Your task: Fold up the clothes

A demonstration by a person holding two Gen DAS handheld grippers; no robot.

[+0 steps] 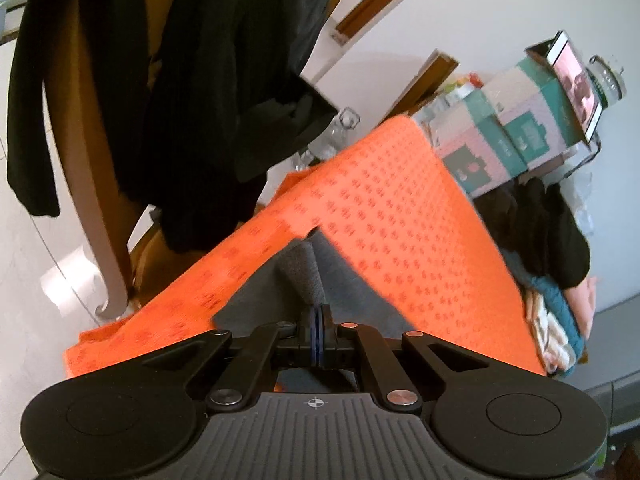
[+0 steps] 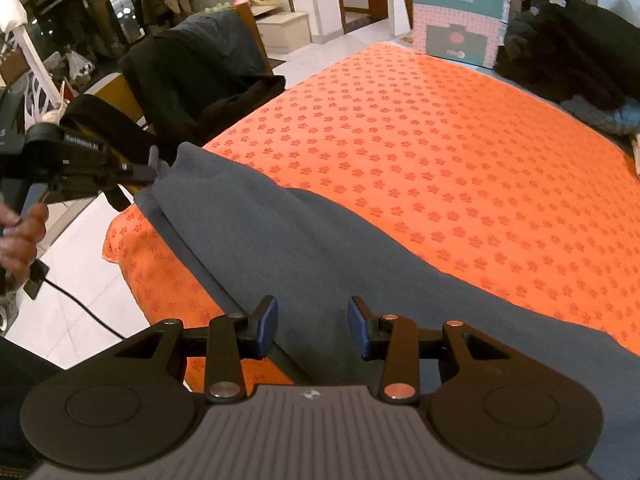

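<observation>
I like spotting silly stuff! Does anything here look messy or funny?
A little. The grey garment lies rumpled across the orange cloth, one corner pinched up by the left gripper, so it's lopsided. The right gripper hovers open over it. A dark pile of clothes sits unfolded at the far edge.

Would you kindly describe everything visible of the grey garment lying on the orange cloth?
The grey garment is a plain dark grey piece of soft, fleecy-looking fabric with a stitched hem along its near edge. It lies stretched across the orange patterned cloth, with gentle folds. The left gripper is shut on its far corner, lifting it slightly. The right gripper hovers open over the near part, its fingers on either side of the fabric, not pinching it.
</observation>
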